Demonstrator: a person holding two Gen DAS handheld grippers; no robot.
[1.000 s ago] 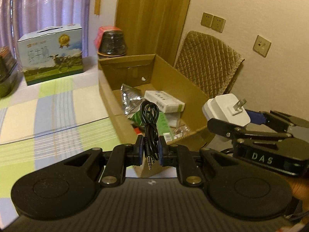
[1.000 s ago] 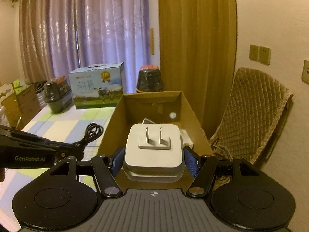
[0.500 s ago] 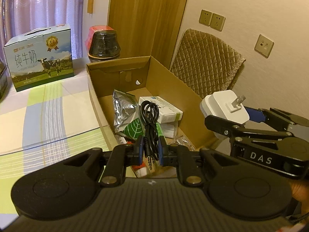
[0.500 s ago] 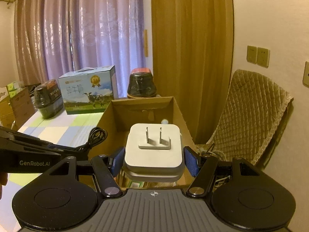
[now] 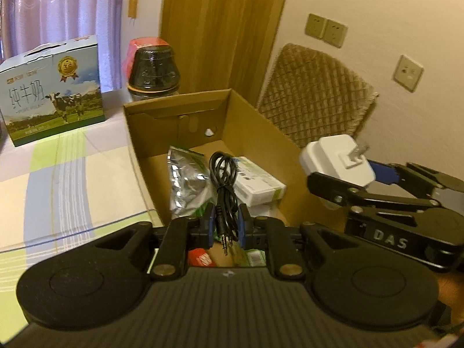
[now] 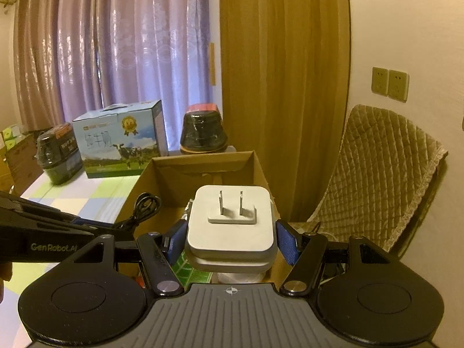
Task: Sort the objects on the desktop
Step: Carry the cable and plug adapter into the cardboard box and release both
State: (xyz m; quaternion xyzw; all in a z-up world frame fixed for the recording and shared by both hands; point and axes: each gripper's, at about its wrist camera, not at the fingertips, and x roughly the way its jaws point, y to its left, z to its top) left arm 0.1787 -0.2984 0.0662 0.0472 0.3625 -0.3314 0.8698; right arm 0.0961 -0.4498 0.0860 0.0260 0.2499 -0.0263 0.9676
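Above cardboard box (image 5: 255,133), cable (image 5: 223,185) in left gripper (image 5: 226,226)

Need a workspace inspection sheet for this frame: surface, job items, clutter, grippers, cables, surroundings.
Surface: table under a checked cloth.
Job's things: open cardboard box holding a foil pouch and a white carton; white plug adapter; coiled black audio cable.
Clutter: milk carton case, two dark wrapped jars.
Grippers: left gripper shut on the audio cable; right gripper shut on the plug adapter; both are near the box.
Cables: only the held audio cable.
Surroundings: curtain, quilted chair, wall sockets.
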